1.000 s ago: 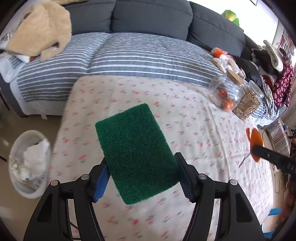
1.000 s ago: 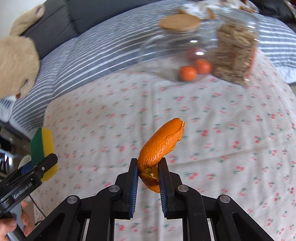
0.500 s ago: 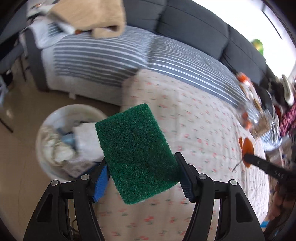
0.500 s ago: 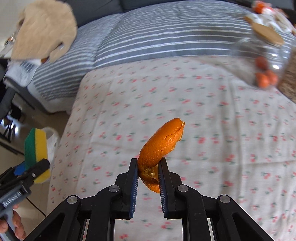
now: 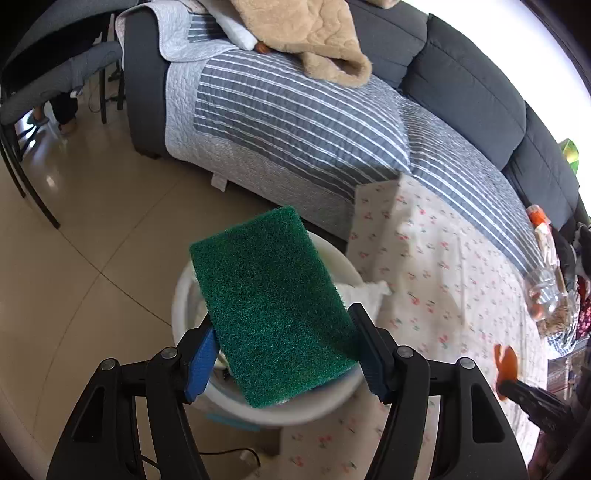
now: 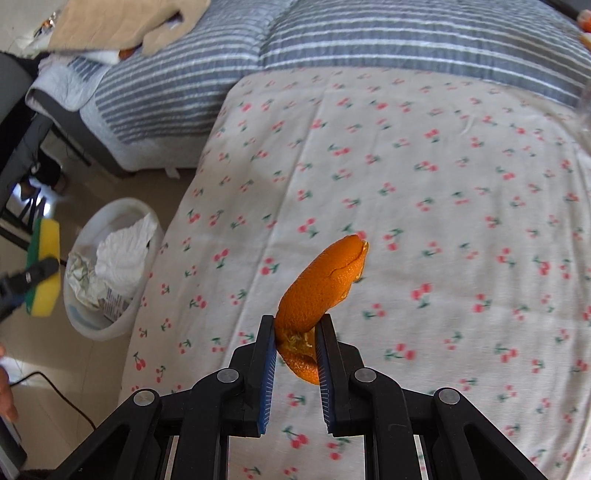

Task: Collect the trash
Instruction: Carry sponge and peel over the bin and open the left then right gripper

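My left gripper [image 5: 282, 347] is shut on a green-and-yellow sponge [image 5: 271, 304], held right above the white trash bin [image 5: 325, 406] on the floor. The sponge hides most of the bin's inside. In the right wrist view the sponge [image 6: 43, 267] hangs beside the bin [image 6: 110, 328], which holds crumpled paper [image 6: 123, 251]. My right gripper [image 6: 295, 343] is shut on a curled orange peel [image 6: 321, 280], held above the cherry-print cloth [image 6: 424, 184]. The peel also shows at the right of the left wrist view [image 5: 508, 360].
A sofa with a striped grey cover [image 5: 295, 122] and a tan blanket [image 5: 306, 33] stands behind the cloth-covered table. Glass jars [image 5: 546, 295] sit at the table's far right. Chair legs [image 5: 29, 177] stand on the tiled floor at left. A cable [image 6: 62, 391] lies on the floor.
My left gripper has carried the sponge left, off the table, to above the bin. My right gripper has moved left over the cloth with the peel; the jars have left its view.
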Available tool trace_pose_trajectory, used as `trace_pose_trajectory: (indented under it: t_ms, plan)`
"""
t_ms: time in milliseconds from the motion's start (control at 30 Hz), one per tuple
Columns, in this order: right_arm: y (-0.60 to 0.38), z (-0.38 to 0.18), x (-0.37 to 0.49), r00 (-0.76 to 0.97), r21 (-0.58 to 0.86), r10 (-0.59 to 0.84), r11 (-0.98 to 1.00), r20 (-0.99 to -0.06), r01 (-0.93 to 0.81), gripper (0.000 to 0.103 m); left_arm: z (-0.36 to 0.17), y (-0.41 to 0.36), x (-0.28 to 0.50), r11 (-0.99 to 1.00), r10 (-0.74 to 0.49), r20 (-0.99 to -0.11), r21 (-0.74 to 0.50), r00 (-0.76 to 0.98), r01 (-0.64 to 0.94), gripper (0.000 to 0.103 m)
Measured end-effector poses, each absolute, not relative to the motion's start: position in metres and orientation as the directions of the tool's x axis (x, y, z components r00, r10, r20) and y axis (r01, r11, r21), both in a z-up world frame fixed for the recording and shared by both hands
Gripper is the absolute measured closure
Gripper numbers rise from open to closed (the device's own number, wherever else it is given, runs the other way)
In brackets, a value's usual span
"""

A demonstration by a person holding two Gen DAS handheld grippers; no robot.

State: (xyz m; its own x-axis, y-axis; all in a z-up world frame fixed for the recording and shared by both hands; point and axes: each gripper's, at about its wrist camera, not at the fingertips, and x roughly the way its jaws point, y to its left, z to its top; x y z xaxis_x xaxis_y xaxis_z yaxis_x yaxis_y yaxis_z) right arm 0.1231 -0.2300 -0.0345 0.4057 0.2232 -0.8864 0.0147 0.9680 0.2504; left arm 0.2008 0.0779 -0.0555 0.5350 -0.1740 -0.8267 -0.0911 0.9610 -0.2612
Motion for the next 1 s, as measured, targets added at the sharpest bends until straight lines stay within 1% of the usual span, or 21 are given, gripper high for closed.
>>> trace_pose_trajectory:
  t_ms: [67,133,200,233,300,367,400,533,733,833,1000]
  plan:
    - [-0.224,-0.039,0.124,0.396,0.249,0.226,0.969,-0.89,0.005,0.084,-0.065,0.085,0.207,0.959,-0.18,-0.829,-0.267,0.53,-0.091,0.031]
    - [-0.219,-0.042,0.124,0.39,0.246,0.227,0.969,-0.892,-0.003,0.084,-0.075,0.088,0.213,0.954,-0.211,-0.844,-0.289,0.493,-0.085,0.03]
    - [-0.216,-0.043,0.123,0.387,0.241,0.226,0.97,-0.894,-0.01,0.084,-0.081,0.091,0.215,0.944,-0.243,-0.853,-0.318,0.462,-0.091,0.025]
    - [-0.214,-0.044,0.122,0.386,0.24,0.226,0.971,-0.894,-0.014,0.084,-0.08,0.092,0.215,0.942,-0.246,-0.852,-0.322,0.463,-0.092,0.022]
    - [-0.212,-0.042,0.121,0.389,0.243,0.232,0.97,-0.892,-0.021,0.084,-0.073,0.093,0.212,0.943,-0.251,-0.846,-0.324,0.471,-0.08,0.02]
    - [-0.209,-0.038,0.12,0.396,0.257,0.248,0.966,-0.884,-0.03,0.084,-0.064,0.097,0.206,0.937,-0.277,-0.834,-0.345,0.476,-0.059,0.016]
    - [-0.207,-0.035,0.12,0.402,0.26,0.252,0.965,-0.88,-0.037,0.084,-0.059,0.1,0.203,0.935,-0.282,-0.832,-0.35,0.477,-0.058,0.016]
    - [-0.19,-0.026,0.123,0.422,0.252,0.255,0.966,-0.87,-0.064,0.084,-0.048,0.118,0.188,0.945,-0.226,-0.857,-0.309,0.463,-0.109,0.016]
    - [-0.135,-0.028,0.15,0.394,0.29,0.312,0.95,-0.864,-0.115,0.084,-0.048,0.149,0.166,0.96,-0.152,-0.889,-0.236,0.432,-0.148,0.016]
    - [-0.101,-0.03,0.172,0.389,0.295,0.33,0.944,-0.86,-0.149,0.084,-0.047,0.167,0.154,0.963,-0.113,-0.893,-0.207,0.437,-0.175,0.009]
    - [-0.053,-0.041,0.208,0.369,0.288,0.335,0.941,-0.867,-0.177,0.084,-0.05,0.189,0.147,0.958,-0.096,-0.897,-0.202,0.431,-0.206,0.009]
